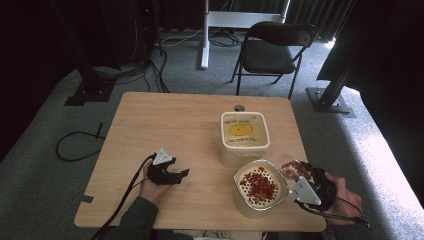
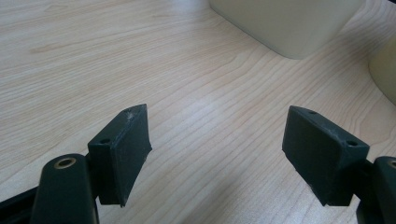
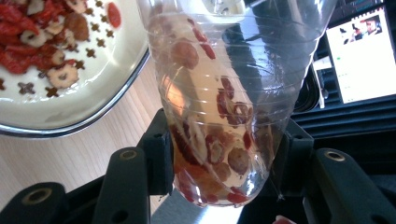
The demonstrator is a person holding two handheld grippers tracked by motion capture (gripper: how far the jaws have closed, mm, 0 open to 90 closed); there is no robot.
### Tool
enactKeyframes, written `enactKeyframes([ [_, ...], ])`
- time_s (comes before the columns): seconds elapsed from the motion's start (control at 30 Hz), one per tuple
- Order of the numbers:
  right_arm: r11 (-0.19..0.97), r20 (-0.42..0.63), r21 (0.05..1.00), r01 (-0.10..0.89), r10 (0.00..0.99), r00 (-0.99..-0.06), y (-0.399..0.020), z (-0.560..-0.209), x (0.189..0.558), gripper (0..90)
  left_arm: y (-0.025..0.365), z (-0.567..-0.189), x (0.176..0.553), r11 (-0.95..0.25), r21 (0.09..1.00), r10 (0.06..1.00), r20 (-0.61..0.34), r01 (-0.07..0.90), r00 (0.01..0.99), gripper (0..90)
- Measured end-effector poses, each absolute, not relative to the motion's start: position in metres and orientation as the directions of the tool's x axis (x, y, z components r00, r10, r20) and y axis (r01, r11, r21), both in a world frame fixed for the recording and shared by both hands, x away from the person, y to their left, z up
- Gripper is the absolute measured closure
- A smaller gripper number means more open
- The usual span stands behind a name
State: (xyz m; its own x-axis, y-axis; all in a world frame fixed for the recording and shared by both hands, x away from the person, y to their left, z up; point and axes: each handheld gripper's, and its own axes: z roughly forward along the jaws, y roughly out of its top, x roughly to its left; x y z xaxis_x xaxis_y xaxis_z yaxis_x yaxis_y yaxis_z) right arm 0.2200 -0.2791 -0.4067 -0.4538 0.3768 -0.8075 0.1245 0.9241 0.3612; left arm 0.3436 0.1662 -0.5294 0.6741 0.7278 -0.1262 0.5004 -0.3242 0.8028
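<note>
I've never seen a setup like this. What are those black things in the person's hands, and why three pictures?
A person sits at a wooden table holding a hand-worked claw in each hand; there is no robot arm. The high view looks down from above. Each of the other two pictures comes from a camera riding on one claw, looking along its jaws. The left claw rests on the table, jaws open with nothing between them. The right claw grips a clear plastic cup of dried red fruit, tipped toward a metal-rimmed bowl that already holds fruit pieces. Behind the bowl stands a cream lidded container.
</note>
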Motion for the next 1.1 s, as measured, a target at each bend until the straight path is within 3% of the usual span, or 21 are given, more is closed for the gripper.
enactKeyframes([
  [0.43,0.996,-0.930,-0.004,0.093,0.030,-0.366,-0.252,-0.412,0.209,50.3,0.166,-0.529,0.343,-0.325,0.802,0.727,-0.126,0.501,0.675,23.8],
  [1.1,0.992,-0.940,-0.080,0.095,-0.044,-0.337,-0.253,-0.409,0.208,50.3,0.166,-0.529,0.343,-0.321,0.804,0.726,-0.130,0.500,0.675,23.8],
])
